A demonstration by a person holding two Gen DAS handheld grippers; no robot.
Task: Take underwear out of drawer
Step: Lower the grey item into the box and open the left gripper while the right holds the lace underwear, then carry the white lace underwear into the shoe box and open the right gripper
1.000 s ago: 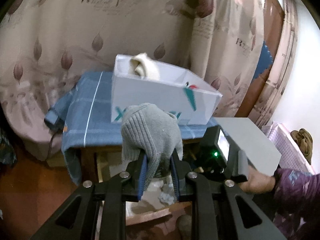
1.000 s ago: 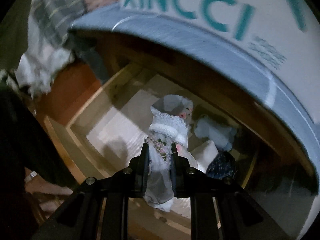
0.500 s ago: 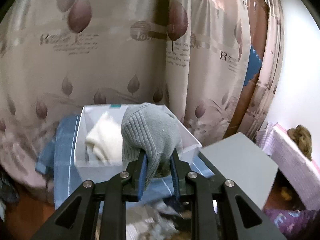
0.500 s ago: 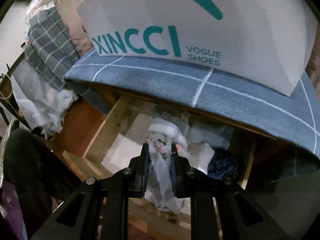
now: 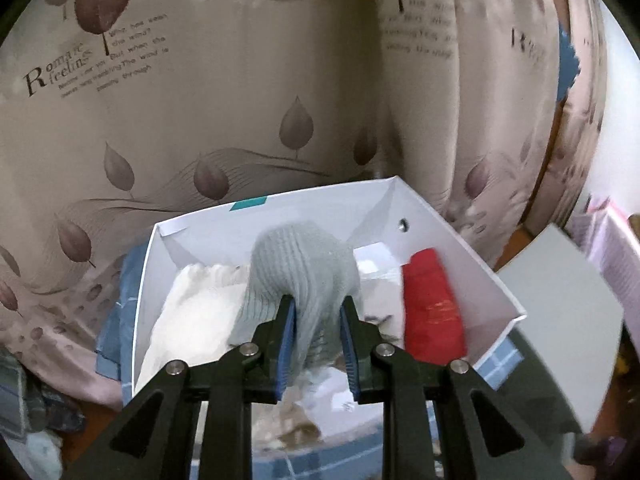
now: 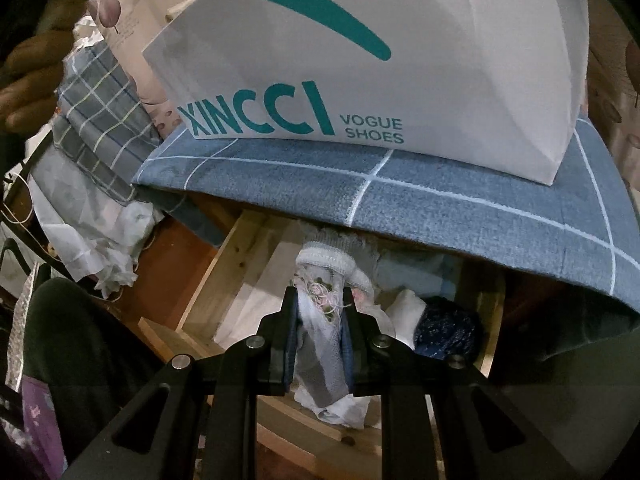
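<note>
Since the earlier frame, the left gripper has travelled from in front of the table to a position above the open white shoe box, which now fills the lower half of the left wrist view. Its blue-padded fingers are pinched on a grey ribbed knit garment, which bulges above the fingertips and hangs over the box interior; whether it touches the contents cannot be told.

Box contents, as seen: a cream-white folded garment lies against the left wall, a red folded item lies along the right wall, and pale fabric sits beneath the gripper, too blurred to identify. The box stands on a blue cloth with white grid lines, in front of a leaf-patterned curtain. A grey flat panel lies to the right of the box.

The right gripper has moved only slightly and remains over the open wooden drawer, below the table edge. Its fingers are pressed tight on a piece of white underwear with a lace band, which stands up between them and trails below them, lifted off the drawer floor.

Drawer contents: a white folded item and a dark blue patterned bundle lie at the right side, with pale blue fabric behind them. The left portion of the drawer floor shows bare pale lining.

From the right wrist view, the shoe box bears teal lettering and rests on the blue cloth directly above the drawer. A person's hand is visible at the upper left edge.
</note>
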